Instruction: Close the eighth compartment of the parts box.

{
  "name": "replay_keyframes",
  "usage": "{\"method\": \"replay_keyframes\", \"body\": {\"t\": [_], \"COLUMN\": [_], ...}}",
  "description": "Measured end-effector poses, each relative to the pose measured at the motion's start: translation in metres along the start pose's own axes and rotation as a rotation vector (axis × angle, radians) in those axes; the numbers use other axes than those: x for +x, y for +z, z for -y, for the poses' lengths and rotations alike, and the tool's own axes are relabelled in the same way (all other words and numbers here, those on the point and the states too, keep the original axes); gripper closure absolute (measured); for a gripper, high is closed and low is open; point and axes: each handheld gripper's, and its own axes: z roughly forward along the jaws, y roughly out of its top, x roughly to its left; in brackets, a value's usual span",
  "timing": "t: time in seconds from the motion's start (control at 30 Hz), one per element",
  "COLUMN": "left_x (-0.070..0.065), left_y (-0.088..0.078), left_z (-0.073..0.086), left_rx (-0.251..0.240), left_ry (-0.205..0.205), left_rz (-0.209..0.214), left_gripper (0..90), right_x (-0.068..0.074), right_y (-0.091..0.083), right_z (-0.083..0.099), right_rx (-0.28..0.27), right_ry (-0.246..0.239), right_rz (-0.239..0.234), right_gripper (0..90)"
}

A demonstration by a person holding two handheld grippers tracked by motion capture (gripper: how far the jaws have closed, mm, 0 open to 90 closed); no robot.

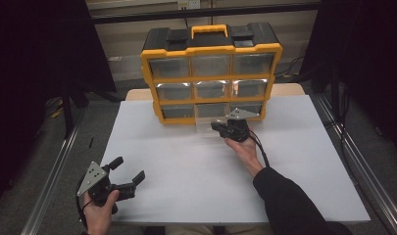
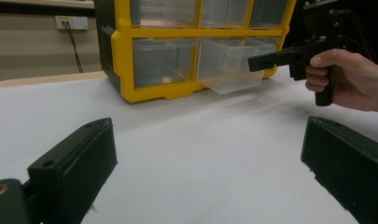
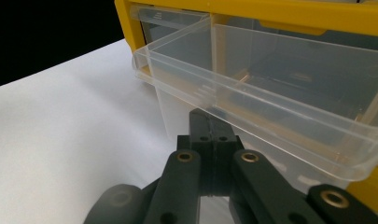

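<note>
A yellow and black organiser (image 1: 210,51) with clear drawers stands at the back of the white table (image 1: 186,166). Its bottom middle clear drawer (image 1: 206,127) is pulled partway out, and it looks empty (image 3: 270,79). My right gripper (image 1: 216,126) is at the drawer's front with its jaws pressed together on the front lip (image 3: 209,119). The left gripper view sees that gripper (image 2: 252,63) meet the drawer (image 2: 228,65) at its rim. My left gripper (image 1: 127,170) rests near the table's front left corner, jaws wide apart (image 2: 207,126), holding nothing.
The other drawers in the organiser's yellow frame (image 2: 119,70) are pushed in. Metal rails (image 1: 54,171) run along both sides of the table. Between the two grippers is bare white tabletop.
</note>
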Motion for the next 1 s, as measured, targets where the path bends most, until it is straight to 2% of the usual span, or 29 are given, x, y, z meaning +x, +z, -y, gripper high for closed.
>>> {"method": "replay_keyframes", "body": {"t": [0.2,0.4,1.0], "left_x": [-0.0003,-0.0001,0.0005], "left_y": [-0.0004,0.0001,-0.0001], "left_z": [-0.0003,0.0002,0.0005], "left_rx": [0.005,-0.005,0.001], "left_ry": [0.010,-0.004,0.002], "left_rz": [0.000,-0.003,-0.007], "left_gripper": [3.2,3.2,3.2], "right_x": [-0.0016,-0.0027,-0.0049], "right_y": [0.0025,0.0049,0.0078], "right_z": [-0.0012,-0.0028,-0.0047], "right_rx": [-0.002,-0.003,-0.004], "right_ry": [-0.001,-0.003,-0.002], "right_rz": [0.006,0.003,0.019], "right_gripper": [90.0,90.0,90.0]}}
